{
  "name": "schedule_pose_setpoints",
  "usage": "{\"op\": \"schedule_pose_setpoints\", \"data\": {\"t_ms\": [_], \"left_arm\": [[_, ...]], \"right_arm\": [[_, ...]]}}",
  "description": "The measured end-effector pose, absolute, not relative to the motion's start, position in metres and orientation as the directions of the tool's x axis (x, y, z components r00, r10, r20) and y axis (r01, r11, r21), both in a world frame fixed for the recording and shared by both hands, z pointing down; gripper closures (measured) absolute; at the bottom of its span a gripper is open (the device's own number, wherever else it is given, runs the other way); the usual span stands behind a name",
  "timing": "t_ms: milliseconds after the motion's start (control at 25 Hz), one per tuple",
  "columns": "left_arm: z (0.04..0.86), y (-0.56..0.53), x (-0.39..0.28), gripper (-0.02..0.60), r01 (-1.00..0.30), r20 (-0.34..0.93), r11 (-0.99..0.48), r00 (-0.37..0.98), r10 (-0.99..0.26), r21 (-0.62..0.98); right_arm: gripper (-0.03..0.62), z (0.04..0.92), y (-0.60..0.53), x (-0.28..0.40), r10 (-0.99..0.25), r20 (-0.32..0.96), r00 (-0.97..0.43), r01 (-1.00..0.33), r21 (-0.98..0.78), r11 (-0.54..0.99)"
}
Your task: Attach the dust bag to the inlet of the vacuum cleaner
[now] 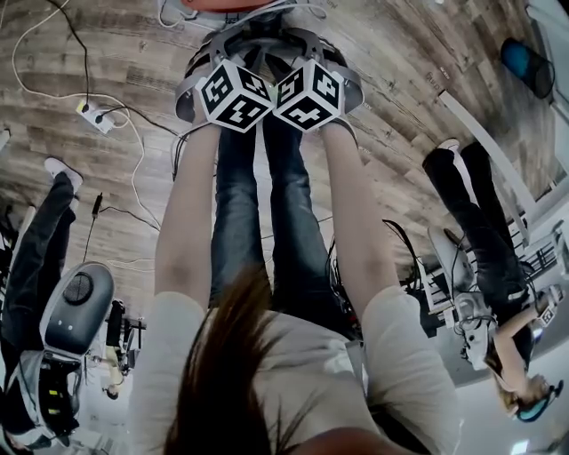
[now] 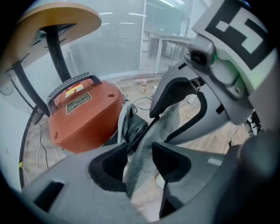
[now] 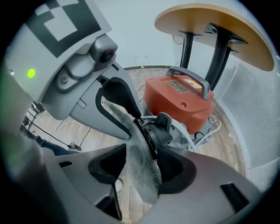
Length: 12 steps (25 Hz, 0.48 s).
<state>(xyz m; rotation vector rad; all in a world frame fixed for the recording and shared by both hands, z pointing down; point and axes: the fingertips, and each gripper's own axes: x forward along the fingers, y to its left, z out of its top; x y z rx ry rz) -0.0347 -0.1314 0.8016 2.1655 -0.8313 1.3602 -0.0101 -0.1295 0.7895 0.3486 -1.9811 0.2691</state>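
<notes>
Jaws on my left gripper [image 2: 138, 162] and right gripper [image 3: 141, 164] both stand apart, with the grey dust bag [image 2: 173, 118] loose between each pair. I see the bag reaching the black inlet [image 3: 159, 131] of the orange vacuum cleaner [image 3: 179, 98].

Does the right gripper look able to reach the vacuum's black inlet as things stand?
Probably yes: the inlet sits just beyond the right gripper, with only the dust bag between its jaws.

Vacuum cleaner [image 1: 218, 4] mostly beyond top edge
</notes>
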Motion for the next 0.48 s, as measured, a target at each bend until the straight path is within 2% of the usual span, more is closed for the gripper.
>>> {"op": "schedule_pose_setpoints", "data": {"t_ms": [360,480], "left_arm": [[0.788,-0.125,-0.039,0.400,-0.746,0.888,-0.664,0.342,-0.308,0.057],[0.775,-0.129,-0.041,0.440,-0.790,0.863,-0.612,0.341,-0.372,0.048]], "right_arm": [[0.376,0.777,-0.125,-0.004,-0.161,0.900,-0.405,-0.380,-0.006,0.925],[0.416,0.767,-0.127,0.001,-0.204,0.889,-0.409,-0.397,0.028,0.917]]}}
